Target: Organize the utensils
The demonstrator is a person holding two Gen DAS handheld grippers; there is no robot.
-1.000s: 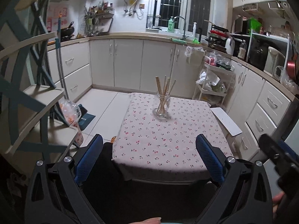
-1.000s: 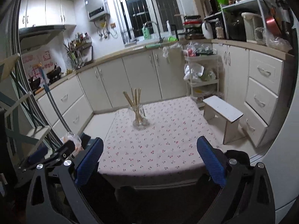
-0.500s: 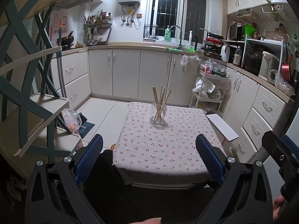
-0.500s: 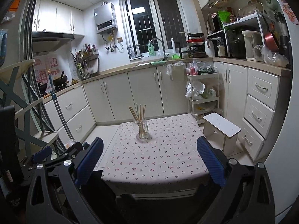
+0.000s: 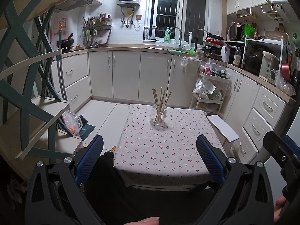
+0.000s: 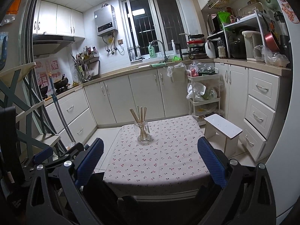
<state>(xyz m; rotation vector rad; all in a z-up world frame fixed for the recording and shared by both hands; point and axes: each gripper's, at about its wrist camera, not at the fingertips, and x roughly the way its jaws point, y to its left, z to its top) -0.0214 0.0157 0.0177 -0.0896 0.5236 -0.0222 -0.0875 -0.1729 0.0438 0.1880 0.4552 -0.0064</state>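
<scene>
A clear glass jar point(image 5: 158, 116) with several wooden chopsticks point(image 5: 160, 101) standing in it sits near the far edge of a small table with a cherry-print cloth point(image 5: 161, 146). The jar point(image 6: 143, 132) and chopsticks point(image 6: 139, 116) also show in the right wrist view on the same table point(image 6: 157, 159). My left gripper point(image 5: 150, 155) is open and empty, held back from the table's near edge. My right gripper point(image 6: 151, 157) is open and empty, also short of the near edge, to the right of the left one.
A white stool point(image 6: 223, 128) stands at the table's right. A rolling cart point(image 6: 204, 93) with bags is behind it. White cabinets point(image 5: 127, 75) line the back and right walls. A teal-framed shelf point(image 5: 28, 101) stands at the left. A mop handle point(image 6: 60, 110) leans there.
Both grippers have pulled back and tilted up, so the table and jar look smaller and farther away. The jaws have stayed open and empty.
</scene>
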